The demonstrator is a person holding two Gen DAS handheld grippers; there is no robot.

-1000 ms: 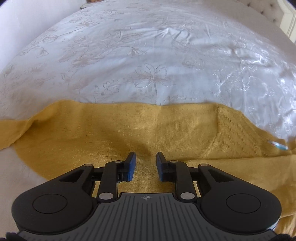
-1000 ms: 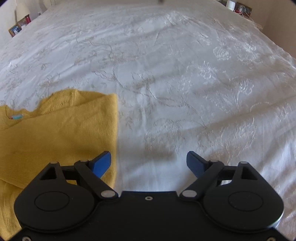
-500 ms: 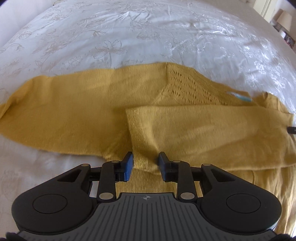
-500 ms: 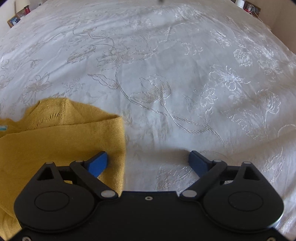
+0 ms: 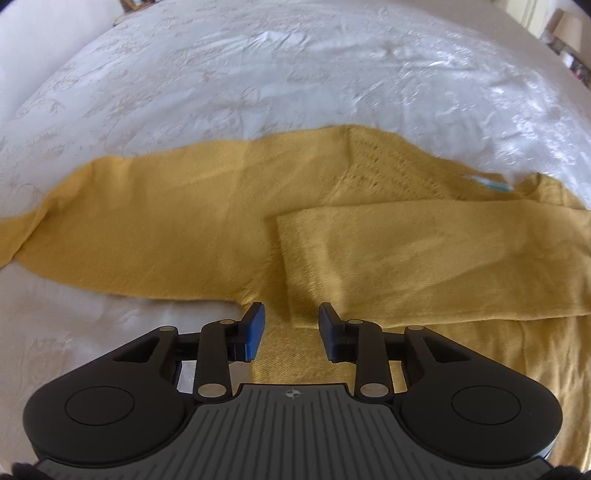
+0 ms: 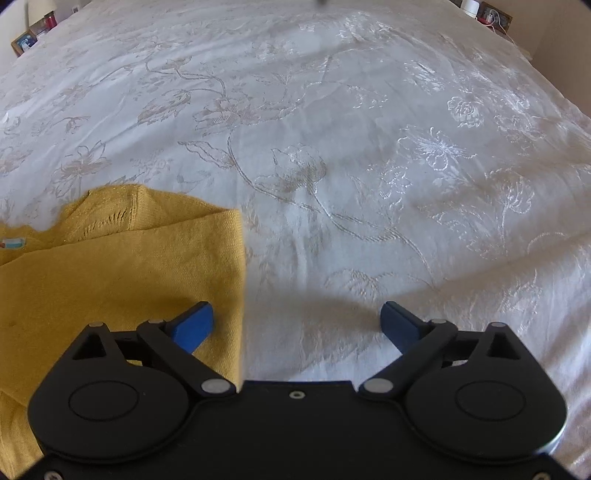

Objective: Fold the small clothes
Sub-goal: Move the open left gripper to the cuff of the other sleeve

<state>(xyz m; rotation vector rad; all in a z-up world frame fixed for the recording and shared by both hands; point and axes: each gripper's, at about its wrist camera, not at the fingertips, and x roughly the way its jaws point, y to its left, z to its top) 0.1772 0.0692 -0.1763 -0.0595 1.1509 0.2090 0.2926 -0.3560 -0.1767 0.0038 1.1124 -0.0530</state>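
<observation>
A mustard-yellow knitted sweater lies flat on the bed, with one sleeve stretched out to the left. Its other sleeve is folded across the body, and a small blue label marks the neck. My left gripper hovers over that folded sleeve's cuff end, its blue pads a little apart and not pressing the cloth. My right gripper stands wide with its jaws opening. Its left finger is over the sweater's folded right edge, and only bedspread lies between the pads.
A white bedspread with embroidered flowers covers the whole bed. Picture frames stand beyond its far left corner and small items beyond the far right. A lamp shows at the left wrist view's top right.
The left gripper has drawn back across the sweater, so the folded sleeve now lies ahead of it, and its pads stand slightly wider. The right gripper's jaws have widened and it sits nearer the bed.
</observation>
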